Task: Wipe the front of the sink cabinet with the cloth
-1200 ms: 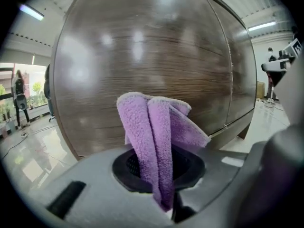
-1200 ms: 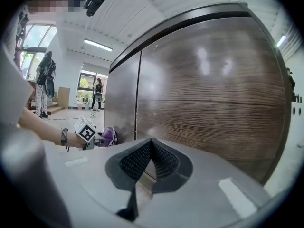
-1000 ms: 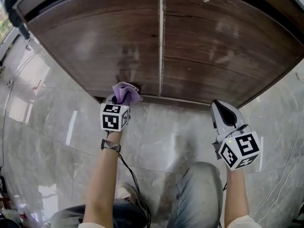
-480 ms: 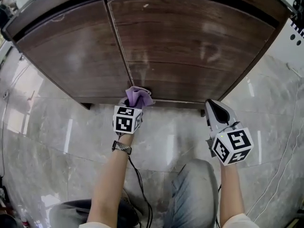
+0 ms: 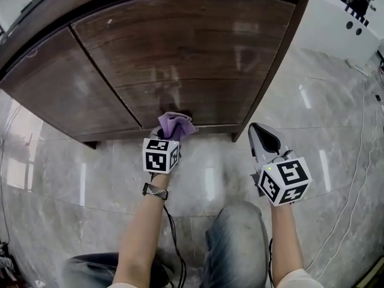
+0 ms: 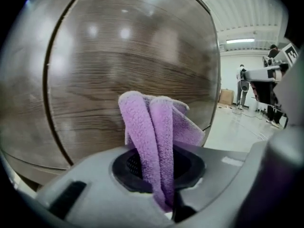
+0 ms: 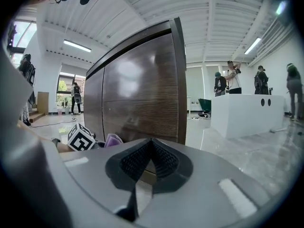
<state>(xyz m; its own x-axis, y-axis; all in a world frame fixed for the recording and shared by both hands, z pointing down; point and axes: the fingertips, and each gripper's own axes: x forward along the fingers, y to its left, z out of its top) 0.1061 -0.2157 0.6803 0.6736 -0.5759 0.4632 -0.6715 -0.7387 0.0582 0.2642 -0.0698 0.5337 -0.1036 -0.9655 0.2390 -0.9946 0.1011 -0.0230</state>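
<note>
Low on the cabinet (image 5: pixel 180 53) front, by its bottom edge, the left gripper (image 5: pixel 170 137) clamps the cloth (image 5: pixel 176 123), apparently against the wood for wiping; the right gripper (image 5: pixel 261 138), jaws together and empty, hangs clear off the corner.

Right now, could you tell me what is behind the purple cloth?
The wooden cabinet door; the cloth, clamped in the left gripper, hides the patch directly behind it.

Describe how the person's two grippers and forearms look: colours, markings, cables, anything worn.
The left gripper and right gripper are light grey shells with black ribbed pads. Each carries a white cube with black square markers. A thin black cable trails below the left arm. A watch bands the left wrist; forearms are bare.
</note>
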